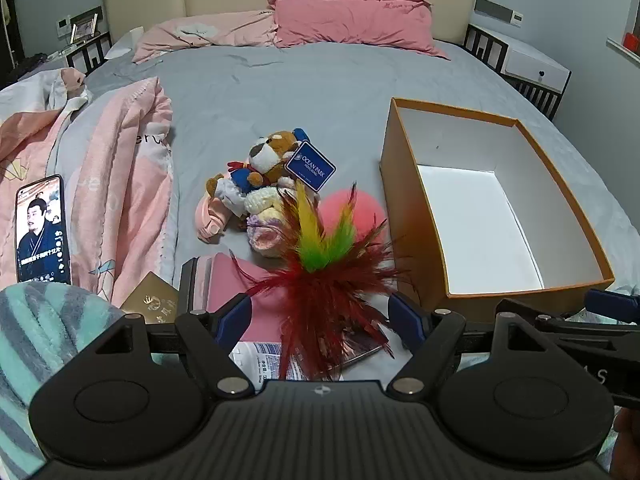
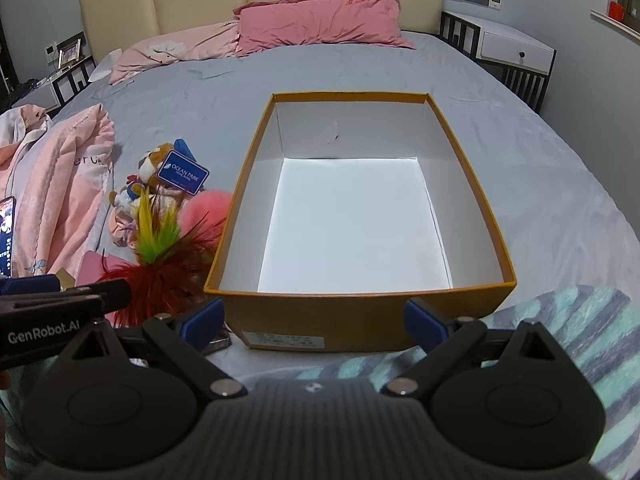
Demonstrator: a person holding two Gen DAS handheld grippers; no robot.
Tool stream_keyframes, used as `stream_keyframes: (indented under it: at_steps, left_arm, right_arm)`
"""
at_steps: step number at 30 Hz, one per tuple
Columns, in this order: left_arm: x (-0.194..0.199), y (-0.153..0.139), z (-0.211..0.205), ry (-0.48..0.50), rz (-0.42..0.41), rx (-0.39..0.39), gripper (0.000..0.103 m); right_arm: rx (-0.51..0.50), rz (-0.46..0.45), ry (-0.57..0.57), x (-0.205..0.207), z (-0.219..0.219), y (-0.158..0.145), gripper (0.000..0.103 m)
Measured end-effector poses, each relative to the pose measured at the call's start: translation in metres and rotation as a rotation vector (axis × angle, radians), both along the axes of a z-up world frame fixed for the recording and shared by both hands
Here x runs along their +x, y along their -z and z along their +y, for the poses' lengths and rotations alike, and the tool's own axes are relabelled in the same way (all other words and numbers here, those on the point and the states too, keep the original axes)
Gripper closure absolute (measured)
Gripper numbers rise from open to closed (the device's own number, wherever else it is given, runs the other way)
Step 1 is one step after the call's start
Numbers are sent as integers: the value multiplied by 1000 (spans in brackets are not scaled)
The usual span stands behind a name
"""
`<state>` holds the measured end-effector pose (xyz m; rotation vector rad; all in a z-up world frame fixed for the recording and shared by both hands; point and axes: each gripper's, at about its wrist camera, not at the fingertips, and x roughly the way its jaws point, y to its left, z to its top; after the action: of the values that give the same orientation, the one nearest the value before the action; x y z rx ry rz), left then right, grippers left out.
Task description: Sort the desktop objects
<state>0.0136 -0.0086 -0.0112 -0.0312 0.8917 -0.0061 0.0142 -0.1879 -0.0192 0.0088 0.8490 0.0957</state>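
Note:
An empty orange box (image 1: 404, 184) with a white inside stands on the grey bed, to the right of the toys. My left gripper (image 1: 320, 316) is open, low over a red, green and yellow feather toy (image 1: 324, 276). The feathers rise between its blue fingers (image 1: 236, 316) and no pad presses on them. Behind lie a brown plush dog (image 1: 272, 152) with a blue tag (image 1: 310, 166), knitted toys (image 1: 260, 208) and a pink ball (image 1: 336, 210). My right gripper (image 2: 314, 320) is open and holds nothing, right in front of the box's near wall (image 2: 360, 324). The feather toy (image 2: 160, 264) lies left of it.
A lit phone (image 1: 40, 232) lies on a pink blanket (image 1: 124, 184) at the left. A pink card (image 1: 236, 280), a gold card (image 1: 150, 300) and a printed packet (image 1: 264, 356) lie near my left fingers. Striped teal fabric (image 2: 560, 320) covers the near edge. Pink pillows (image 1: 352, 20) lie at the headboard.

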Motion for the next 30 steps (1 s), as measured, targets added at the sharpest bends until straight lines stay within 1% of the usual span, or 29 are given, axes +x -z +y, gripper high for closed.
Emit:
stream_keyframes:
  at_steps: [9, 12, 13, 14, 15, 16, 17, 18, 19, 21, 23, 25, 28, 30]
  left_arm:
    - [-3, 0, 6, 7, 15, 7, 14]
    - [-5, 2, 12, 24, 46, 29, 14]
    - [-5, 3, 14, 30, 55, 34, 15]
    - [-6, 3, 17, 34, 63, 40, 17]
    - [-7, 3, 21, 35, 73, 47, 17]
    - [-8, 2, 24, 33, 78, 52, 19]
    - [-8, 1, 28, 28, 83, 57, 21]
    - [-9, 0, 33, 22, 89, 63, 22]
    - [-9, -1, 37, 21, 93, 62, 25]
    - [-9, -4, 46, 28, 107, 43, 26]
    - [-8, -7, 51, 39, 118, 24, 26]
    - [-6, -12, 57, 44, 123, 18, 26]
    - [0, -21, 66, 35, 114, 41, 26]
    - [11, -25, 76, 38, 130, 24, 26]
  right_arm:
    - [7, 3, -10, -1, 0, 1, 6]
    - [19, 7, -33, -2, 3, 1, 7]
    - [25, 8, -44, -3, 4, 2, 8]
    - [34, 11, -61, -4, 6, 2, 12]
    - [44, 16, -76, -4, 8, 3, 19]
    - [58, 25, -94, -4, 10, 4, 22]
    - [74, 35, -111, -4, 13, 5, 28]
    - [93, 45, -129, -3, 15, 6, 32]
    - [112, 58, -149, -3, 18, 8, 33]
    - [140, 82, -193, -1, 25, 10, 44]
    - [164, 105, -238, 1, 33, 13, 49]
    - [180, 119, -286, 2, 42, 15, 50]
    - [198, 139, -354, 7, 58, 16, 50]
    - [217, 159, -389, 13, 67, 16, 51]
